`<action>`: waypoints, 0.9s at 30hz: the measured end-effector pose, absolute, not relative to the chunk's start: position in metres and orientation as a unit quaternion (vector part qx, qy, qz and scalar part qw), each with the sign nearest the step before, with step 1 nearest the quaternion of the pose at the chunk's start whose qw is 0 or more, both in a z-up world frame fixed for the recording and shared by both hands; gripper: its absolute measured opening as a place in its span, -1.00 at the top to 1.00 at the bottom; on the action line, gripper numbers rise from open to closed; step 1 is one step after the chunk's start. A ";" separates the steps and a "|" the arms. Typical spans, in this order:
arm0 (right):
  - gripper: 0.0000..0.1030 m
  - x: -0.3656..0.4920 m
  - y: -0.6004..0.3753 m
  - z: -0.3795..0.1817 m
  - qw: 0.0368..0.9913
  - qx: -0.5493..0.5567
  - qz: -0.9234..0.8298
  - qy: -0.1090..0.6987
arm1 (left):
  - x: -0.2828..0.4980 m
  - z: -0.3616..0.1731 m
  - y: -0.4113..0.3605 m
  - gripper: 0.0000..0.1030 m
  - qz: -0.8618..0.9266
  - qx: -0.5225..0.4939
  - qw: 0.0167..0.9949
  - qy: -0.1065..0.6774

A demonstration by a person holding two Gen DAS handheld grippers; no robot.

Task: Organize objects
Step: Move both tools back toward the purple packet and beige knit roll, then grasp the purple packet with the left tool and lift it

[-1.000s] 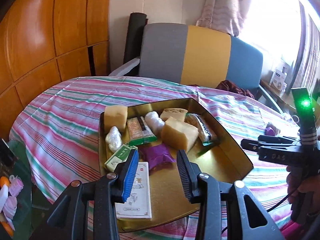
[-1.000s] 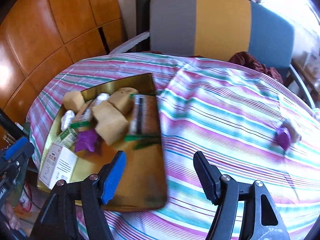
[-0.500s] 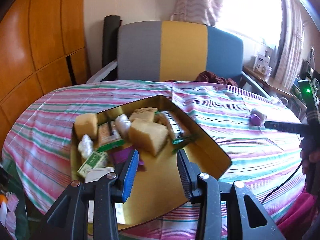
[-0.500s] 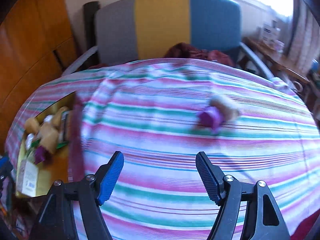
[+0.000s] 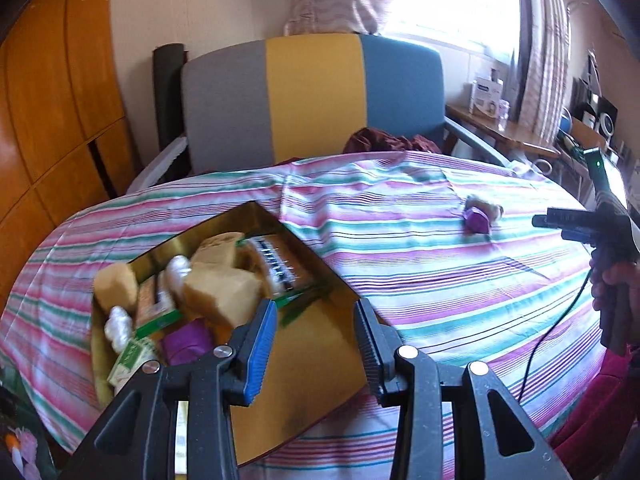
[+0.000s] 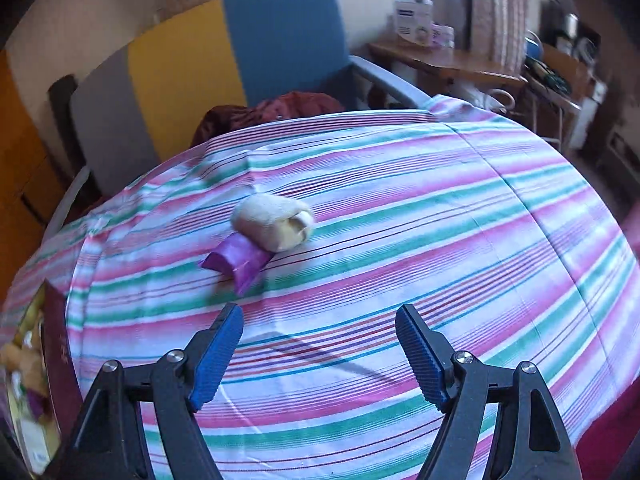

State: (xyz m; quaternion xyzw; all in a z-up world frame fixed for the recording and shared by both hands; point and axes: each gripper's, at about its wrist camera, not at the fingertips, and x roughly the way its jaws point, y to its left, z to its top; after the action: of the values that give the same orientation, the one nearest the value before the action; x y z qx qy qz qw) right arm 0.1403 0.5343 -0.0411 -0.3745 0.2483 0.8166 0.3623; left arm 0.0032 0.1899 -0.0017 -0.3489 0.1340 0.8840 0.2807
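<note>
Right gripper [image 6: 318,354] hangs over the striped tablecloth [image 6: 460,216] with its ribbed blue pads widening and nothing between them, while the left gripper [image 5: 315,340], parted with nothing gripped, hovers over the gold tray [image 5: 320,344]. Beyond the right jaws, the 2 loose things lie touching on the cloth, a glossy purple wrapped piece [image 6: 236,258] and behind it a soft, rounded beige roll [image 6: 272,220], well apart from the tray. Closing on either risks nudging its neighbour or pinching the loose fabric, and the slick wrapper may slip between the pads.
</note>
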 end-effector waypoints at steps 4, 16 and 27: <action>-0.54 0.149 0.544 -0.043 0.373 -0.365 0.805 0.282 | 0.001 -0.006 0.216 0.23 0.872 -0.362 0.300 0.137; -0.59 0.185 0.568 -0.045 0.410 -0.316 0.771 0.372 | -0.009 -0.029 0.322 0.23 0.816 -0.409 0.381 0.148; -0.65 0.187 0.571 -0.053 0.369 -0.311 0.767 0.422 | -0.056 -0.062 0.417 0.19 0.737 -0.521 0.427 0.040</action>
State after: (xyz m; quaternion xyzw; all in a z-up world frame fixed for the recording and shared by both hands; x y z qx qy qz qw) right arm 0.1871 0.5711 -0.0534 -0.3108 0.4222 0.7673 0.3694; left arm -0.0562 0.4172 -0.0624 -0.5215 0.0397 0.7375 0.4273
